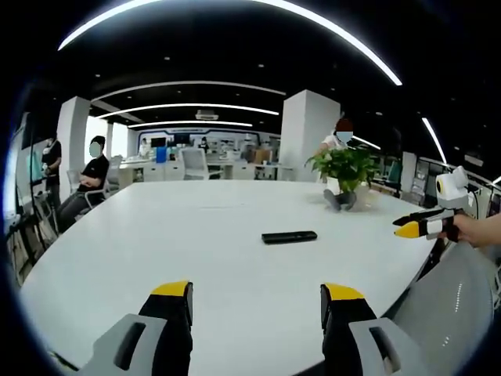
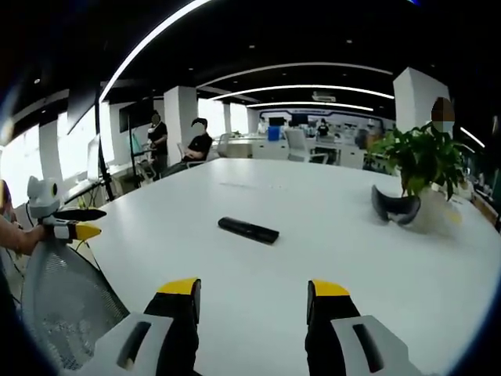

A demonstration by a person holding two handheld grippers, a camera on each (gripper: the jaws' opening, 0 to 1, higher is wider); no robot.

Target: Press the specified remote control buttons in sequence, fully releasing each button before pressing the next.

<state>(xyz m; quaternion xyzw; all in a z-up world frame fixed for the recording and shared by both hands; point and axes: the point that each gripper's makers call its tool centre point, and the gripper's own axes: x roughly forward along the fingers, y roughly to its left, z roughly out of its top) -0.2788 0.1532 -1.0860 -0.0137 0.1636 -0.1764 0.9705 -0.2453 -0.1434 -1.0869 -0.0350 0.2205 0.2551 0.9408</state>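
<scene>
Open-plan office around a white bench point(image 1: 156, 251), where the slim black remote control point(image 1: 289, 236) lies flat mid-bench, well ahead of both wide-open, empty tools; likely light, rigid and slippery, so steady its long edges while pressing.

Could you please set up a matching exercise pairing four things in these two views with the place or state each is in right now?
Things:
1. remote control
2. potted plant
3. left tongs
4. mesh chair

Places or states:
A. jaws open, above the near part of the white table, holding nothing
B. lying flat near the middle of the table
C. off the table, by its edge
D. standing on the table beyond the remote control

Pairs: 1-B, 2-D, 3-A, 4-C
</scene>
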